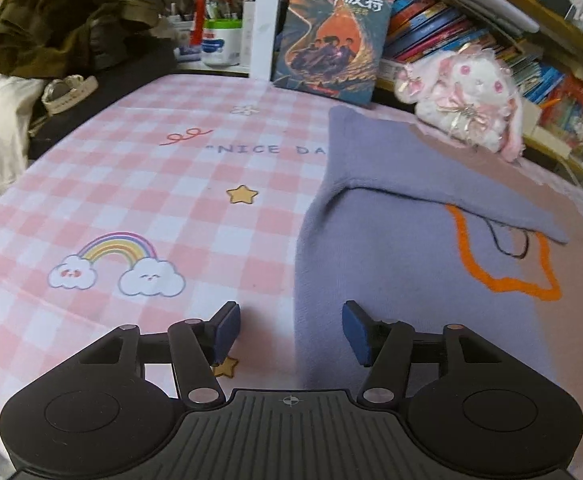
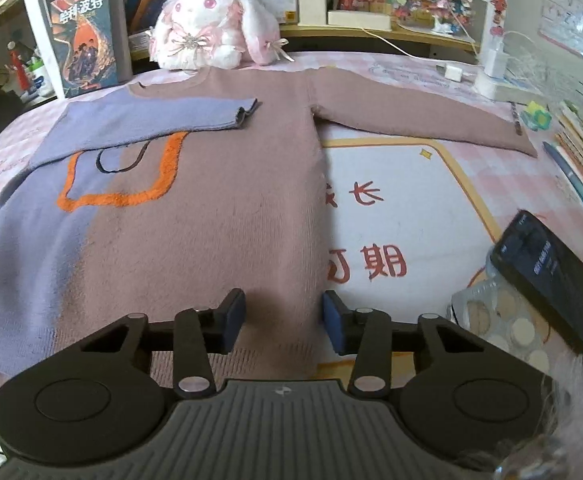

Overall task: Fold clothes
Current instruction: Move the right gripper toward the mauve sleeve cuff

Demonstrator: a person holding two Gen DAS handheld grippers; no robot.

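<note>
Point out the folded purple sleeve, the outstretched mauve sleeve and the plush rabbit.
purple sleeve (image 2: 151, 118): right wrist view, mid-length.
mauve sleeve (image 2: 419, 114): right wrist view, mid-length.
plush rabbit (image 2: 201, 16): right wrist view, its face.

Sweater (image 2: 219, 184) flat on counter (image 2: 411, 208), purple sleeve (image 2: 151, 120) folded across chest, mauve sleeve (image 2: 419, 118) spread out, right gripper (image 2: 284, 320) with jaws apart over hem, plush rabbit (image 2: 207, 28) behind collar, phone (image 2: 555, 276), pill blister (image 2: 503, 320).

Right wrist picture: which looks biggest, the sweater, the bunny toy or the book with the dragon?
1. Sweater, by far the biggest.
2. Bunny toy and book look about alike; both stand at the table's far end, so I won't rank them.
</note>
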